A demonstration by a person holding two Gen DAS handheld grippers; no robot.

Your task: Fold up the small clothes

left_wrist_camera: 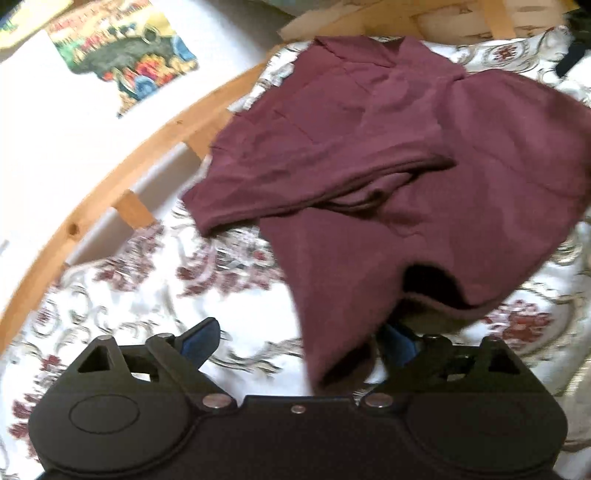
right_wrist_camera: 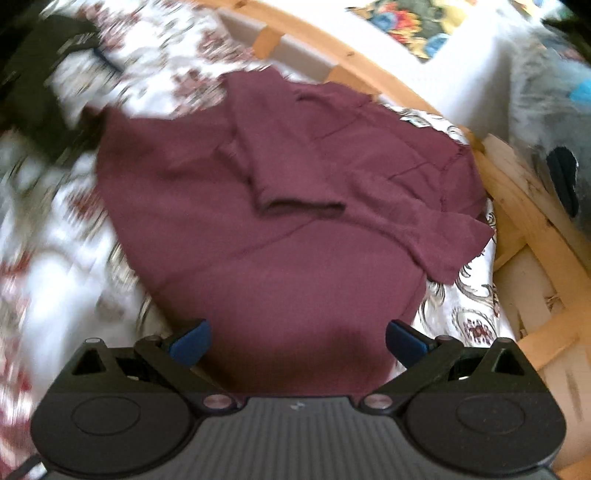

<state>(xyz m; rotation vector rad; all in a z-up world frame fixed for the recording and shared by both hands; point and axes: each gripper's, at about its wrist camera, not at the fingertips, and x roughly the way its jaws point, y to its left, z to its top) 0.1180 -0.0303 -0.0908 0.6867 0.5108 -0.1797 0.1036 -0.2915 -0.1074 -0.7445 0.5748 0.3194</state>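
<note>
Left wrist view, L to R: white wall w/ a colourful poster (left_wrist_camera: 122, 55) top left, then a curved wooden frame (left_wrist_camera: 110, 184) running diagonally, then the floral bedspread (left_wrist_camera: 147, 295). The maroon shirt (left_wrist_camera: 369, 166) lies spread on the spread, centre to right, one sleeve folded across its middle and a hem corner drooping toward the camera. Left gripper (left_wrist_camera: 299, 339) at bottom: jaws stand wide apart, blue pads showing. Left pad is over bare bedspread; right pad is partly hidden behind the drooping shirt edge, and that strip of fabric hangs between the jaws. Can't tell if any pad touches cloth; nothing pinched.

Right wrist view, L to R: dark blurred object (right_wrist_camera: 48, 74) top left on the bedspread (right_wrist_camera: 55, 240), heavy motion blur on that side. Shirt (right_wrist_camera: 277, 221) fills the centre, sleeve folded over its chest, other sleeve reaching right toward the wooden frame (right_wrist_camera: 517, 221). Poster (right_wrist_camera: 413, 22) top right on the wall. Right gripper (right_wrist_camera: 298, 341) at bottom: jaws wide, both blue pads clear to see, shirt hem lying between and below them, not gripped.
</note>
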